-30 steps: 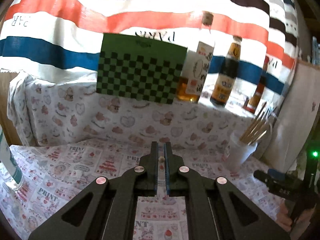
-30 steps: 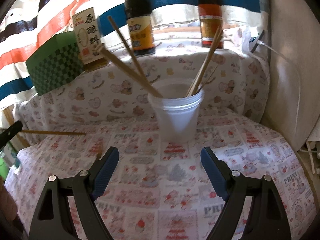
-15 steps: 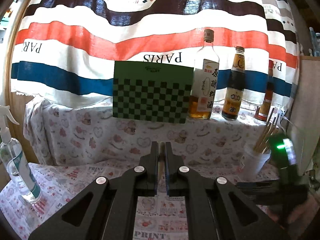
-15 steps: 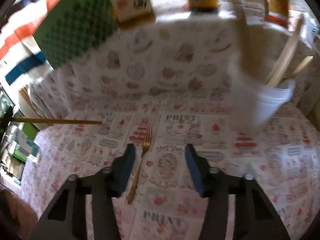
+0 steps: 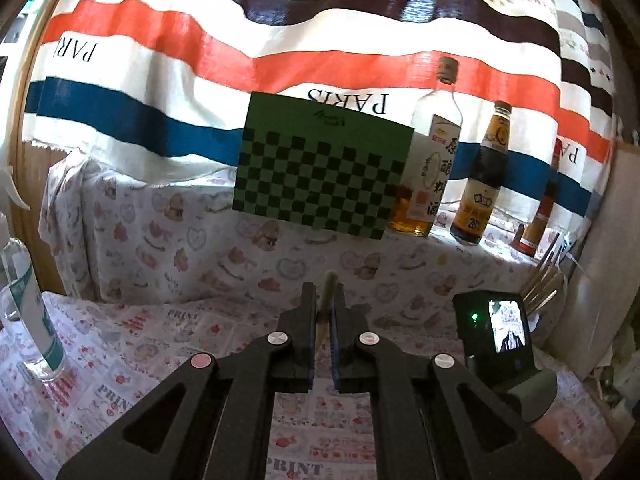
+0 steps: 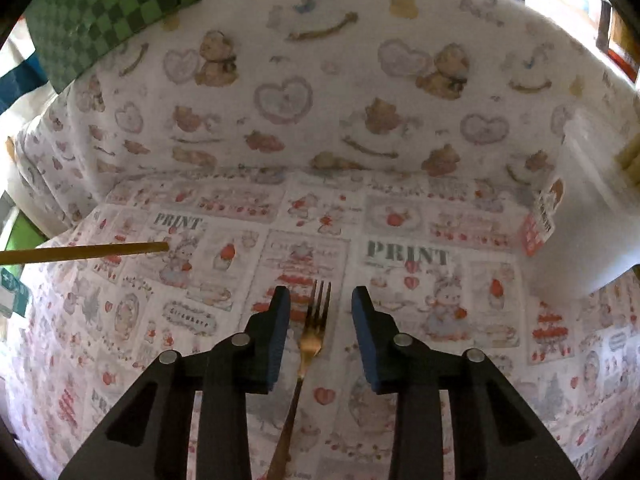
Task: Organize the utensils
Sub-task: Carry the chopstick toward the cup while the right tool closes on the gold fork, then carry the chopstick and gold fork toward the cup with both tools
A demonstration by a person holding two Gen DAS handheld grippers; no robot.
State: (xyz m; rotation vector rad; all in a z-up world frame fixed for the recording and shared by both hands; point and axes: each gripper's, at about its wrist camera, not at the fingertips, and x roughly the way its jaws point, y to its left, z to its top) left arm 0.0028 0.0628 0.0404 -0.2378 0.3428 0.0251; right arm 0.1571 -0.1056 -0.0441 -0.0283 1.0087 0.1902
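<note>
On the desk (image 6: 400,208) my right fingers (image 6: 316,300) have been closing around the fork (image 6: 310,340), not gripping yet; left fingers (image 5: 328,300) clamp a chopstick (image 5: 326,292), cup (image 6: 592,216) waiting.

The bench (image 6: 400,216) wears a white cloth printed with "PRINT" panels, cakes and strawberries. A gold fork (image 6: 308,356) lies flat on it at lower centre of the right wrist view, tines toward the back. A white plastic cup (image 6: 592,216) stands at the right edge. In the left wrist view, a clear spray bottle (image 5: 28,312) stands at far left.
</note>
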